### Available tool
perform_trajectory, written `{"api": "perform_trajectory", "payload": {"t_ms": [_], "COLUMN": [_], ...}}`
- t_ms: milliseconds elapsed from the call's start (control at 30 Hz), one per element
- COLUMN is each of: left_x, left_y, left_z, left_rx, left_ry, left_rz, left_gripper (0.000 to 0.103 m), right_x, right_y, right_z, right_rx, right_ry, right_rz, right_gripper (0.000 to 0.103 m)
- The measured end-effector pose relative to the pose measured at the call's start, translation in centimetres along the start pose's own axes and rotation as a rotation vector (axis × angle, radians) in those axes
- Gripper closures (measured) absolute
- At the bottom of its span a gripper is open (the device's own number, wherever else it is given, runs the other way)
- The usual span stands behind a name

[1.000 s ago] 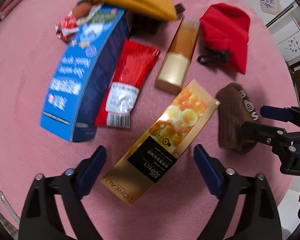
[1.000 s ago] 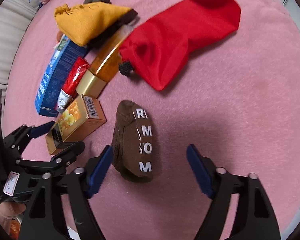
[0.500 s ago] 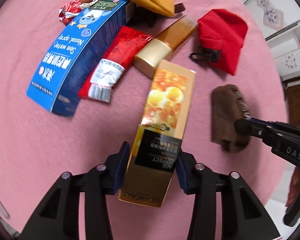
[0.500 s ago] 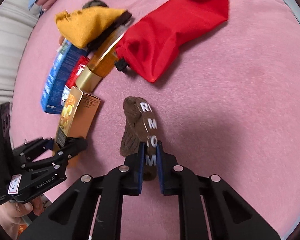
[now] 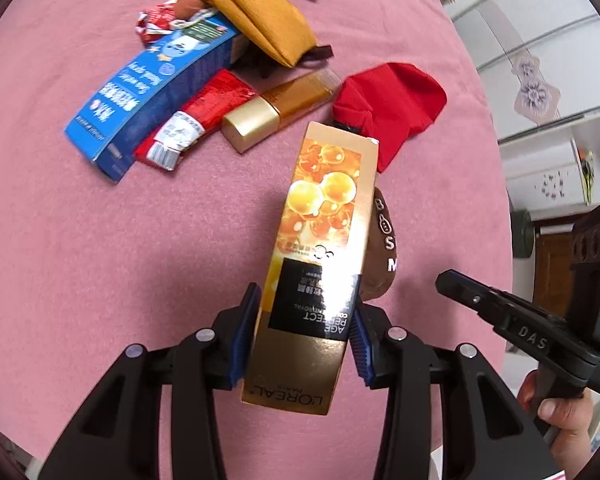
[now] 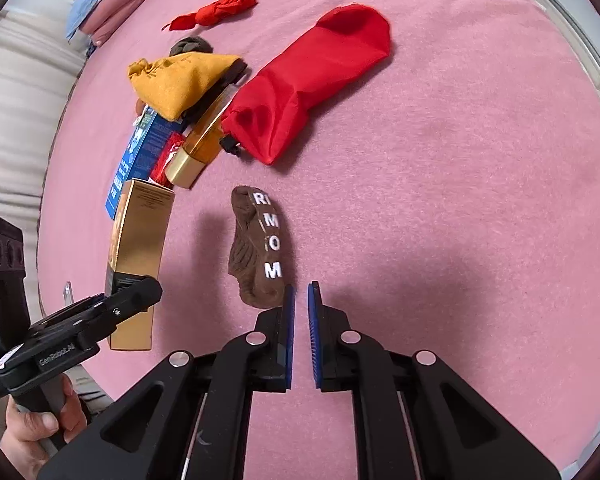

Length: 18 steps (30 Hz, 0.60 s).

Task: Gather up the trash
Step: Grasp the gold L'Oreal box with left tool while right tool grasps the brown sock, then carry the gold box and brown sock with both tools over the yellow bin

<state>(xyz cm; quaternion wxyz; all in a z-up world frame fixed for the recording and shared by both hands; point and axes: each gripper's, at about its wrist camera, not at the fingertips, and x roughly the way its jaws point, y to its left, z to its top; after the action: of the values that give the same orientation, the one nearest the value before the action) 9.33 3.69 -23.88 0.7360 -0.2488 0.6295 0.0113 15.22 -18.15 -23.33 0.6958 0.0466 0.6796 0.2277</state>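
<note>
spreading under everything in the left wrist view is a pink, slightly fuzzy cloth, with white cabinet fronts past its far right edge. the left gripper points steeply down. its jaws have just been closing, and the ribbed blue pads now press on both long sides of the gold carton, near its printed end. the carton is a glossy, slim rectangular box with orange bubbles on its face, and its far end points away from the camera. partly hidden behind its right edge lies the brown sock, knitted and bearing white letters. further off a blue box, a crinkled red tube and an amber bottle with a gold cap lie side by side. a mustard fabric pouch rests over their far ends, and a red drawstring pouch lies to the right.

the right wrist view shows the same pink cloth running to a pale ribbed cushion on the left, with folded clothes at the top corner. the right gripper has its jaws nearly together after just closing. only a thin slit is left between the pads, and pink shows through it with nothing in it. the sock's near end sits against the outer side of the left-hand fingertip; whether any fold is caught there i cannot tell. at the left a hand grips the other tool, which clamps the carton near one end. a twisted red rag lies far off.
</note>
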Motion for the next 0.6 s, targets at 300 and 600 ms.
{"api": "perform_trajectory", "payload": {"t_ms": [300, 600], "left_x": [1.6, 1.6], "left_y": [1.5, 0.2], "left_z": [1.4, 1.9], "left_rx": [0.01, 0.021], "left_ry": [0.014, 0.022], "left_rz": [0.007, -0.003], "left_gripper": [0.061, 0.062], "right_x": [4.9, 3.2], "right_y": [1.3, 0.3], "right_z": [1.5, 0.5], "right_rx": [-0.017, 0.051], "right_ry": [0.037, 0.019], "right_rz": [-0.017, 0.086], "right_gripper": [0.083, 0.098]}}
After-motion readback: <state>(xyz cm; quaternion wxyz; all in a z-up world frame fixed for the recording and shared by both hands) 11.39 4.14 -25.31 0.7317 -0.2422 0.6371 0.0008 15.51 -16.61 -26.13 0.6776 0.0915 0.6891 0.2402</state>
